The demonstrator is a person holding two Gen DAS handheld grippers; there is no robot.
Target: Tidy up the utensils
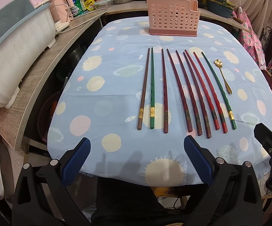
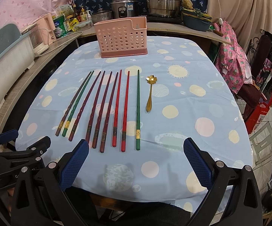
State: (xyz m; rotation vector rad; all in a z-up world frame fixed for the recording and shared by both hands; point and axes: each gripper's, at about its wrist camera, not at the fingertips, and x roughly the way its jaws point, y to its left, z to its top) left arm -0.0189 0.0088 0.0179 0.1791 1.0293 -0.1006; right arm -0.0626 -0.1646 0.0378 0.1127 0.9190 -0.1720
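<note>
A pink caddy [image 1: 172, 17] is standing at the tabletop's [image 1: 117, 94] far end, contents unseen. Chopsticks [image 1: 181, 90] and spoon [image 1: 223, 76] are lying mid-cloth. Both claws, left [image 1: 137, 160] and right [image 2: 136, 160], are hovering wide open, gripping nothing.

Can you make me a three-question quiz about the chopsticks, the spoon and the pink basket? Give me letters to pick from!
1. Where is the gold spoon?
A. inside the basket
B. at the right end of the row of chopsticks
C. between the two green chopsticks

2. How many green chopsticks are there?
A. two
B. four
C. none

3. What is in the pink basket?
A. all the chopsticks
B. the spoon
C. nothing that shows

Answers:
1 B: the spoon lies on the tablecloth just past the last green chopstick.
2 A: another green chopstick lies near the left end.
3 C: the basket shows nothing through its holes, and both claws, left and right, are open.
</note>
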